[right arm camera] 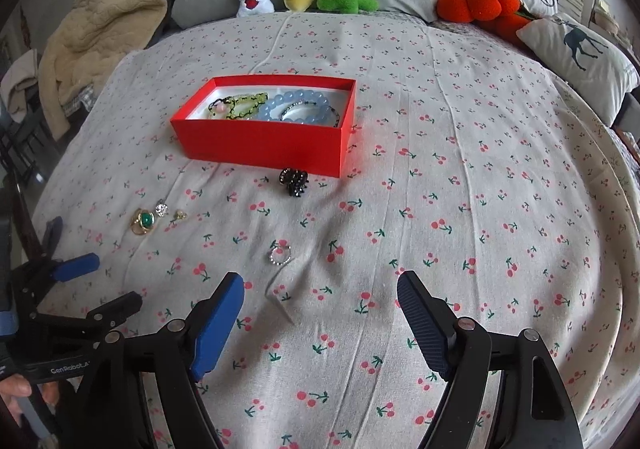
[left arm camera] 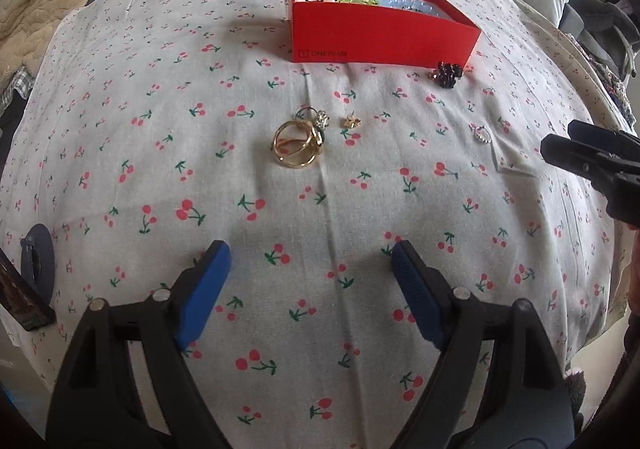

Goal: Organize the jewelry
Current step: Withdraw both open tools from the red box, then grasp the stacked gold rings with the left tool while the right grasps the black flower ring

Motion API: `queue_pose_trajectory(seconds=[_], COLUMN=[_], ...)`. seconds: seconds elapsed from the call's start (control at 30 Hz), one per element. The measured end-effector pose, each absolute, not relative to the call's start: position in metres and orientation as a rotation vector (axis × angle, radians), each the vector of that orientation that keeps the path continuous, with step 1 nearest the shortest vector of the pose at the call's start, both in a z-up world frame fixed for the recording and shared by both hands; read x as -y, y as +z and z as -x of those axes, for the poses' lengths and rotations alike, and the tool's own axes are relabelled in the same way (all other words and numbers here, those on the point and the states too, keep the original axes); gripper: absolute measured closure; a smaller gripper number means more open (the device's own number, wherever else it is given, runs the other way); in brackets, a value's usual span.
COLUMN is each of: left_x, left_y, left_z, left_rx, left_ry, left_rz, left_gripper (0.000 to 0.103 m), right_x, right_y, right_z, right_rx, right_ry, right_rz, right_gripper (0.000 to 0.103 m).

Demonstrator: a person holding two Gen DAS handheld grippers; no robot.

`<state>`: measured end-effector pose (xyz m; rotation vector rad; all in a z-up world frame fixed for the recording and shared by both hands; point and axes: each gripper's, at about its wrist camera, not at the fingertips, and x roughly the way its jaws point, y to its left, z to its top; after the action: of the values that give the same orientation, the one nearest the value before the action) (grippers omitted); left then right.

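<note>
Both tools are being held with jaws apart and with nothing between the pads. The right gripper (right arm camera: 320, 323) is being pointed down at the cherry-print bedsheet (right arm camera: 460, 209), and the beaded silver ring (right arm camera: 279, 255) is lying just ahead of its fingertips, slightly toward the left pad. This ring is judged to be the nearest loose piece to that tool, so a short forward reach is being called for. The left gripper (left arm camera: 310, 289) is being held well short of the gold ring with the green stone (left arm camera: 298, 143), which is lying straight ahead of it; no long axis is being presented by either ring.

Loose pieces on the sheet are being counted as five: the beaded silver ring, the gold ring, one crystal ring (right arm camera: 161, 207), one small gold stud (right arm camera: 179, 215) and one dark hair claw (right arm camera: 294, 181) just in front of the red box (right arm camera: 260, 145). One box is being used; several bracelets are already lying inside it, their number being unclear.
</note>
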<state>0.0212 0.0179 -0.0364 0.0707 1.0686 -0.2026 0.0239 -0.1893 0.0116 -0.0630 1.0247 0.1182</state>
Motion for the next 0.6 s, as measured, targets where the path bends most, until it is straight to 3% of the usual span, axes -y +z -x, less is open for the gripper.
queue_pose_trajectory(seconds=[0.27,0.37,0.6], left_x=[-0.042,-0.047,-0.046], left_y=[-0.035,-0.035,-0.039], left_z=[-0.025,-0.029,-0.037], left_rx=[-0.967,-0.940,-0.876], left_ry=[-0.258,-0.278,-0.275], left_rz=[0.097,0.162,0.197], left_gripper=[0.020,0.020,0.044], right_x=[0.196,0.195,0.180], right_y=[-0.024,-0.029,-0.041], right_z=[-0.024,-0.023,-0.016], right_rx=[-1.077,-1.046,-0.951], right_ry=[0.105,0.100,0.073], right_rz=[0.024,0.016,0.080], right_gripper=[0.022,0.016,0.003])
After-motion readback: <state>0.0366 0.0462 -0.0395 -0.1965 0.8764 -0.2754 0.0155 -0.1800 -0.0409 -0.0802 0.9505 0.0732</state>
